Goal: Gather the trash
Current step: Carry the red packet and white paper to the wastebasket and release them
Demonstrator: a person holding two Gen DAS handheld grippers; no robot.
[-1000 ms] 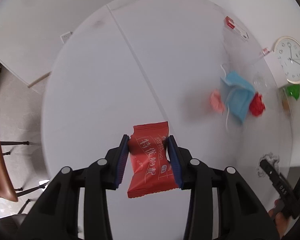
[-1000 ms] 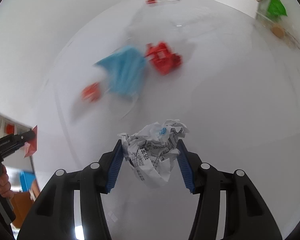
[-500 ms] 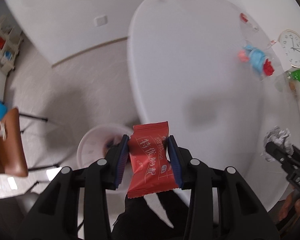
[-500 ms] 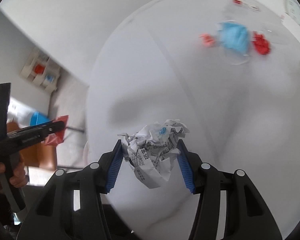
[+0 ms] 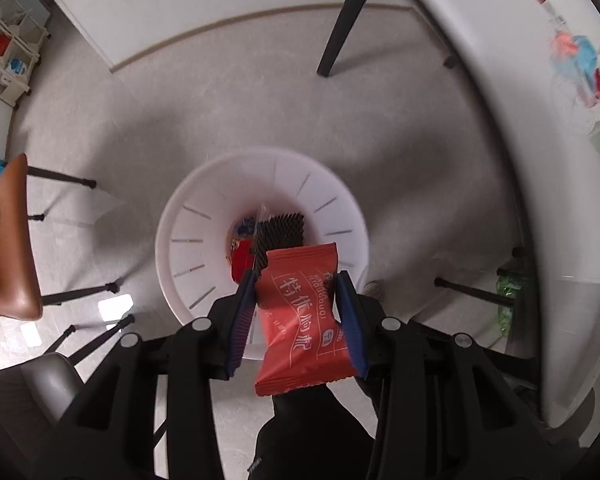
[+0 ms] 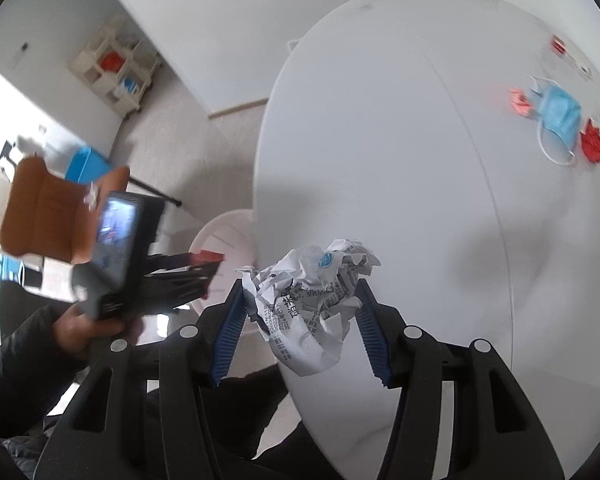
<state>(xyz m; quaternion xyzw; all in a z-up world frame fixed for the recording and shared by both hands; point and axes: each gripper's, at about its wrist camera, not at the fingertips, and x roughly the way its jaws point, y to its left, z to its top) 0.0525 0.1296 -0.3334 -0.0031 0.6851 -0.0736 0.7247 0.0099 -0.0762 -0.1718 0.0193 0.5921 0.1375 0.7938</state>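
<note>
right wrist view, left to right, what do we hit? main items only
Brown chair → left gripper with its red wrapper → white bin → crumpled paper in the right gripper → pink scrap → blue face mask → red scrap, the last three on the white table.

I read 特优 in white characters on the red wrapper (image 5: 300,312). Crumpled paper (image 6: 312,300) has black print plus a blue logo, both illegible.

light: bright, even | shadows: soft | blur: periphery | distortion: fisheye edges
</note>
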